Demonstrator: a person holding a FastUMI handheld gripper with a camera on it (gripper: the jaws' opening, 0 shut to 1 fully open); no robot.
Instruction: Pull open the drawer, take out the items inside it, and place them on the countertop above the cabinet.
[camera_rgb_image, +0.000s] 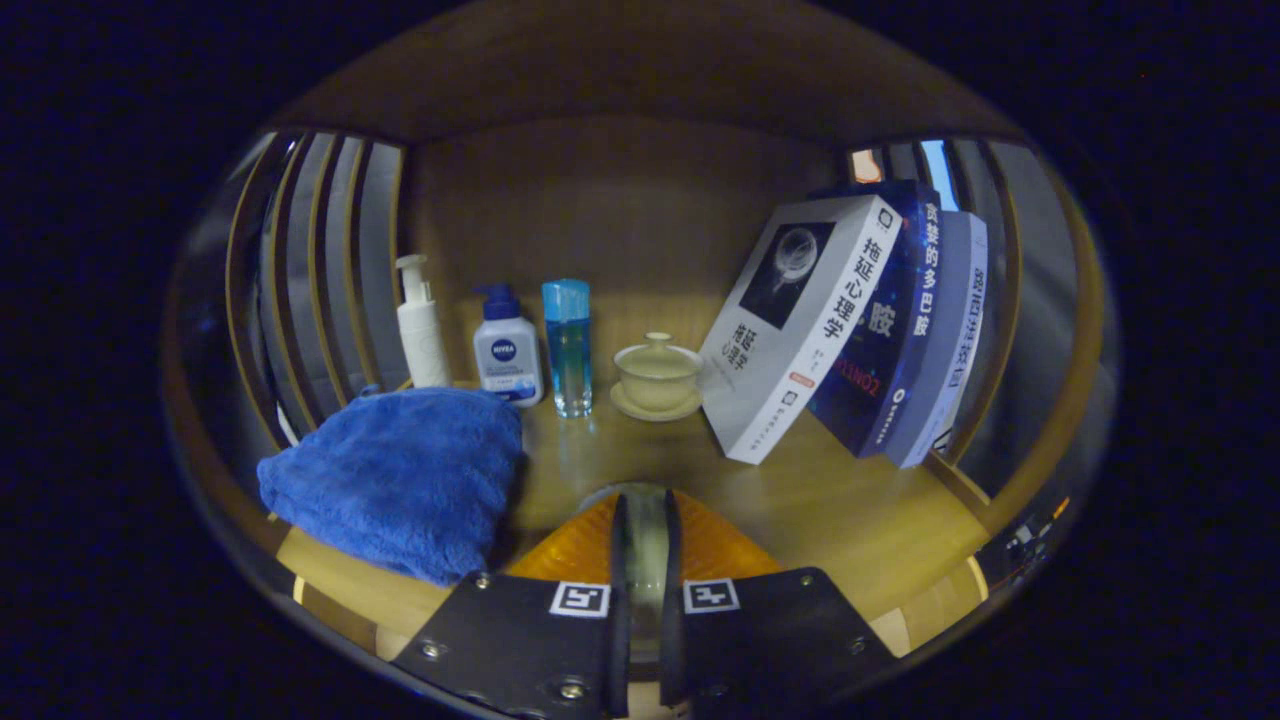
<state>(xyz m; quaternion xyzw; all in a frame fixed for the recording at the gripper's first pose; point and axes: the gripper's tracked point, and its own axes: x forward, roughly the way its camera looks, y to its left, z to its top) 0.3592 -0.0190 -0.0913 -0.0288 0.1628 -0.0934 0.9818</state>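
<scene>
In the gripper view, we see the gripper (645, 560) low over a wooden surface (850, 510) set inside a wooden alcove with slatted sides. The jaws stand nearly pressed together, with a narrow slit between them; something pale and glassy shows in that slit, and we cannot tell what it is or whether the fingers (520, 625) actually press on it.

Just left of the fingers, a crumpled blue towel (400, 480) lies on the surface, close enough to crowd that side. Beyond the towel, near the back wall, stands a row: a white pump bottle (420, 325), a squat bottle with a dark blue cap (507, 350), and a tall clear blue bottle (567, 345). Straight ahead of the fingers, past a bare stretch of wood, sits a pale lidded teacup on its saucer (657, 378).

Right of the cup, three books lean together toward the left: a white book (800, 330) in front, a dark blue book (885, 330) behind it, and a pale blue book (950, 330) last against the slats.

We cannot make out the drawer here.
</scene>
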